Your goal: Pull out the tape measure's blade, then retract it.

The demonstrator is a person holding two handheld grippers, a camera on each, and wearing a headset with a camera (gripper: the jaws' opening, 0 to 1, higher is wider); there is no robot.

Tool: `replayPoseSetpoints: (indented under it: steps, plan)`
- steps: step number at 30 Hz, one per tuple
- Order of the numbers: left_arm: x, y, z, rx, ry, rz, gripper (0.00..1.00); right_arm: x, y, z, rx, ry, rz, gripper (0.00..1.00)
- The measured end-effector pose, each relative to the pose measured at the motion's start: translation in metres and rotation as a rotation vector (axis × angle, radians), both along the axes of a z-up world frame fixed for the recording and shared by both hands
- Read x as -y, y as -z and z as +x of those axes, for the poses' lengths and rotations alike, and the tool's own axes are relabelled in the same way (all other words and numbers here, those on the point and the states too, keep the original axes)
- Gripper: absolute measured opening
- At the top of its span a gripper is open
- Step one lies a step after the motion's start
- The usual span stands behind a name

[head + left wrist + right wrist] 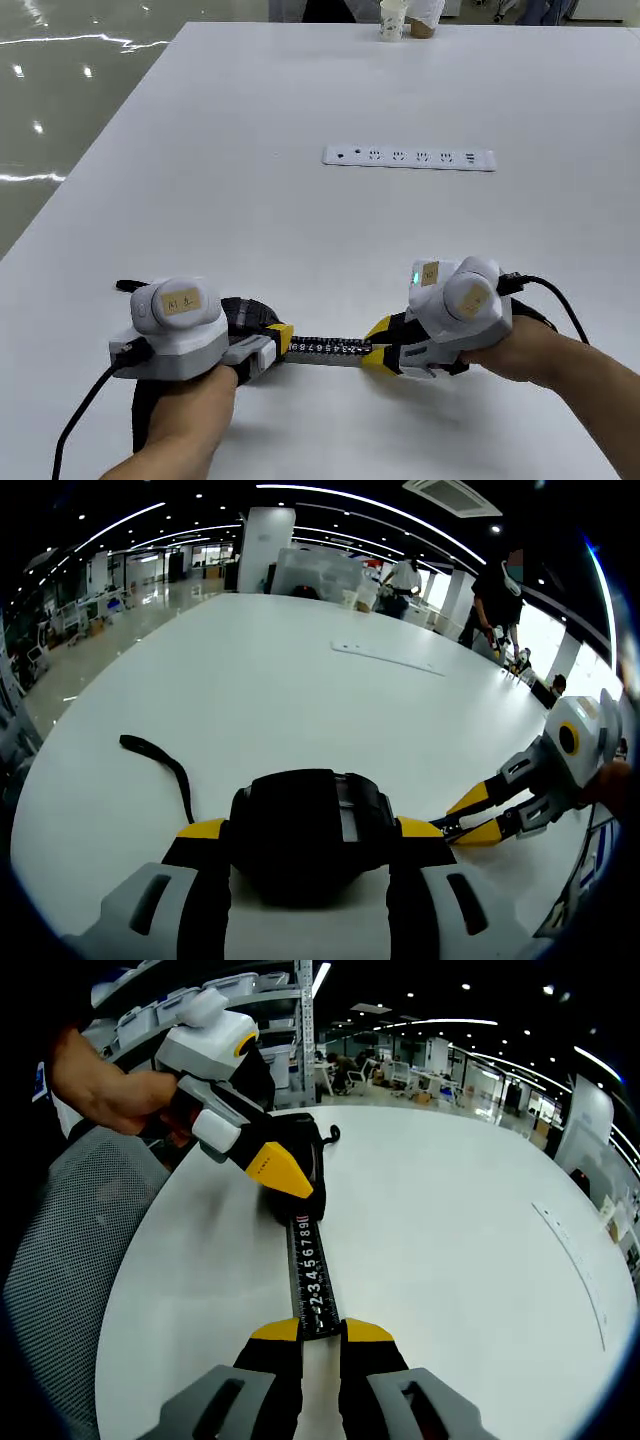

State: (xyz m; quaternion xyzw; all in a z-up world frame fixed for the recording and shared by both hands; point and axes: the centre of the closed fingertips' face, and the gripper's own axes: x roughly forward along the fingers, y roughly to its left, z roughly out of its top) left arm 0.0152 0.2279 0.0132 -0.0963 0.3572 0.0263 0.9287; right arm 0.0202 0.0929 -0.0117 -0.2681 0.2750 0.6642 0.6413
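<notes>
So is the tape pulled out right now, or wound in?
Partly out: a short numbered stretch of blade runs from the black case, clamped in the left gripper, to the right gripper pinching its end.

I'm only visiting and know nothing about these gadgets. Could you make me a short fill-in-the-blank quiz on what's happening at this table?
The left gripper is shut on the tape measure's case, which is ___ in colour. The right gripper pinches the end of the partly pulled-out ___. Farther along the white table lies a ___ strip with sockets.
Missing words: black; blade; power.
</notes>
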Motion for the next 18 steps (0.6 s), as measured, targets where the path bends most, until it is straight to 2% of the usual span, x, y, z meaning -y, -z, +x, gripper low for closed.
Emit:
replayPoseSetpoints:
  steps: [18]
  plan:
    - [0.000,0.000,0.000,-0.001,0.002,-0.004,0.58,-0.022,0.000,-0.003,0.005,-0.011,0.012,0.10]
